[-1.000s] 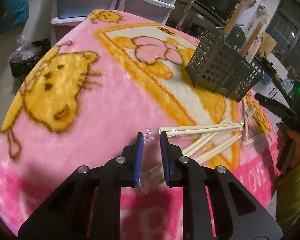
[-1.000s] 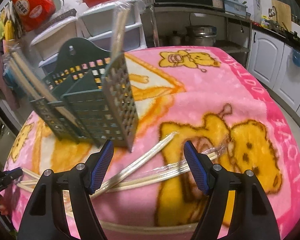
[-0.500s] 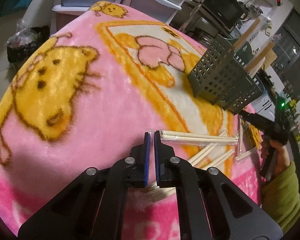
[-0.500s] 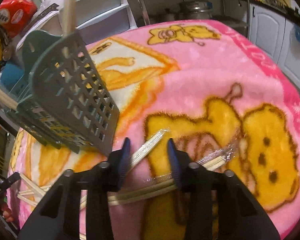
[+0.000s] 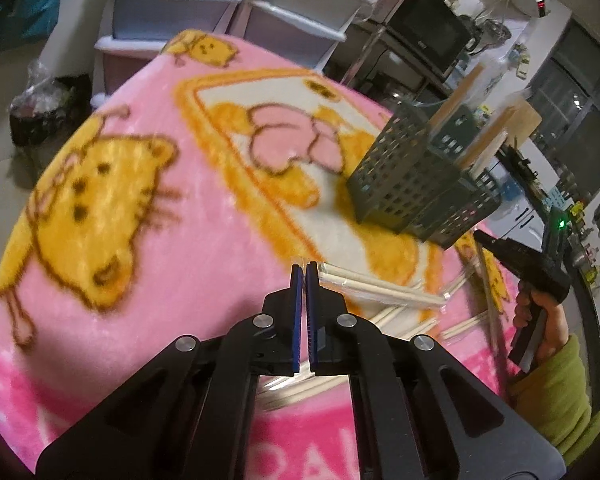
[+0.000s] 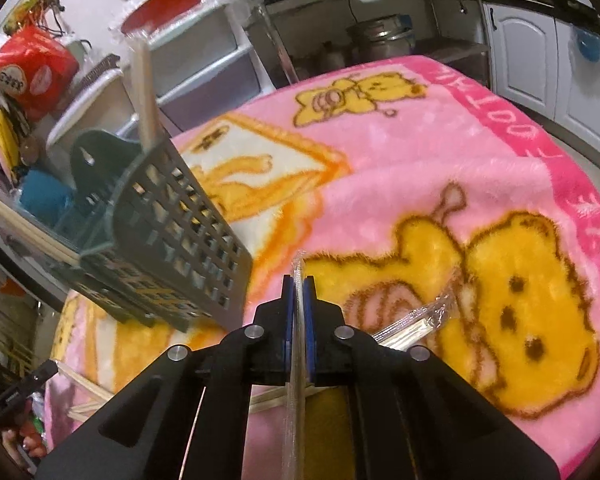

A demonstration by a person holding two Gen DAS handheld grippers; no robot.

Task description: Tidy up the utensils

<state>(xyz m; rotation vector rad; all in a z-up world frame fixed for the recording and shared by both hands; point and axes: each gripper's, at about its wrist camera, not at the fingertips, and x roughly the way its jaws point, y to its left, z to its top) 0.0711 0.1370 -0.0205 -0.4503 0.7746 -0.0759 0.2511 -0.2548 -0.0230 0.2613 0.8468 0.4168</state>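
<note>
The black right gripper (image 6: 299, 280), just closed, clamps a plastic-wrapped wooden chopstick pair (image 6: 296, 392) at lower centre; the black left gripper (image 5: 303, 270) pinches clear plastic wrap (image 5: 302, 262).

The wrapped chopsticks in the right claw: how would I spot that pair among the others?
On the pink cartoon-bear blanket, look beside the grey-green slotted plastic utensil holder. The pair of pale wooden chopsticks in clear wrap is pinched upright in the right claw; the other pairs lie flat.
</note>
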